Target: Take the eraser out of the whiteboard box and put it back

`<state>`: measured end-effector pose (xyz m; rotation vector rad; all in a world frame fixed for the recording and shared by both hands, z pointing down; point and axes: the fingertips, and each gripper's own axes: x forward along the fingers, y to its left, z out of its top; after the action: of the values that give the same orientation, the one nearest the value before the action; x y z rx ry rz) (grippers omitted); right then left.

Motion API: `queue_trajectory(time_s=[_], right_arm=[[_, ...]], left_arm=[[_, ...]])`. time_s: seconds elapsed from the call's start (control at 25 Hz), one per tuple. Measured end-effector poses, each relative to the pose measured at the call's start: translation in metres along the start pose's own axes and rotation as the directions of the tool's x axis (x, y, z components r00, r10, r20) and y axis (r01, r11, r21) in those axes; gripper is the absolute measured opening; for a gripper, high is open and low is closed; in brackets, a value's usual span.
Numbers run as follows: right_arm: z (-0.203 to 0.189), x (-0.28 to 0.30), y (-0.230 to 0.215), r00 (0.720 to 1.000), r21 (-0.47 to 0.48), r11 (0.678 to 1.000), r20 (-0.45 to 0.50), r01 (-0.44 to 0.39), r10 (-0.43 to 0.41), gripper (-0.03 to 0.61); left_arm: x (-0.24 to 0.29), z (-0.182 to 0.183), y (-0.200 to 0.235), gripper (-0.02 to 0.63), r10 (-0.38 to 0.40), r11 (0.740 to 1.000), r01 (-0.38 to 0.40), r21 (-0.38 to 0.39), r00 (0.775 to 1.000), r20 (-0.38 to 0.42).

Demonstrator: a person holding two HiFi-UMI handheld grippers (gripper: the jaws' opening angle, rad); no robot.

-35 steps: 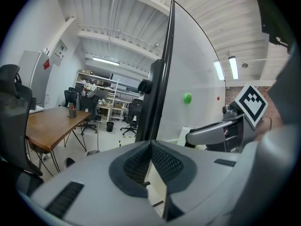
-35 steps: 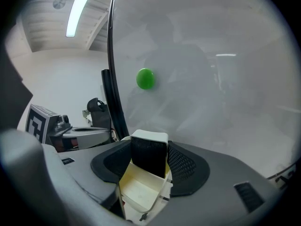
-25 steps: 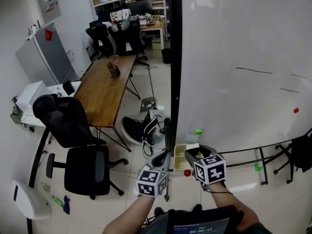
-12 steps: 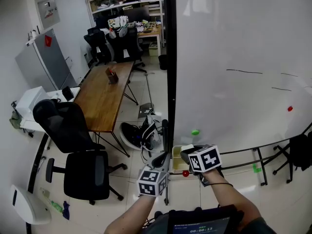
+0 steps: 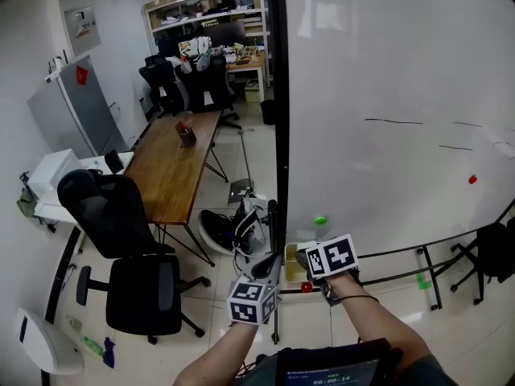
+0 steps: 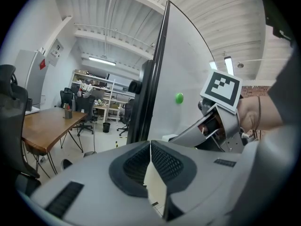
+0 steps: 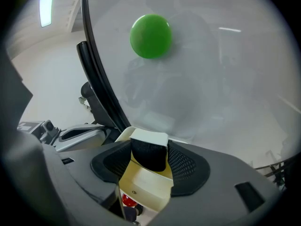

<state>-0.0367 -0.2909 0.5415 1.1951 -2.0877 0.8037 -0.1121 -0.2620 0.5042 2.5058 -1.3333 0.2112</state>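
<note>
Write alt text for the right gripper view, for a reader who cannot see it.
The right gripper has its jaws closed on a white-backed eraser with a black pad, held over an open cream box at the foot of a whiteboard. A round green magnet sits on the board above.

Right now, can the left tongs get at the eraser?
Probably not. The eraser is clamped in the right tongs, which cover both its sides, above the whiteboard box; the left tongs are shut alongside.
</note>
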Motion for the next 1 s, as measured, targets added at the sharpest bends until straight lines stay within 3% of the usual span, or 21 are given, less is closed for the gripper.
queue_trajectory(time_s=[0.24,1.0], right_arm=[[-0.001,-0.002,0.002,0.999,0.045,0.999,-0.028,-0.014,0.015,0.270],[-0.002,0.000,0.007,0.998,0.047,0.999,-0.054,0.014,-0.011,0.273]], left_arm=[[-0.009,0.004,-0.002,0.035,-0.003,1.000,0.003,-0.002,1.000,0.013],[-0.030,0.008,-0.008,0.035,0.007,1.000,-0.006,-0.031,0.999,0.038]])
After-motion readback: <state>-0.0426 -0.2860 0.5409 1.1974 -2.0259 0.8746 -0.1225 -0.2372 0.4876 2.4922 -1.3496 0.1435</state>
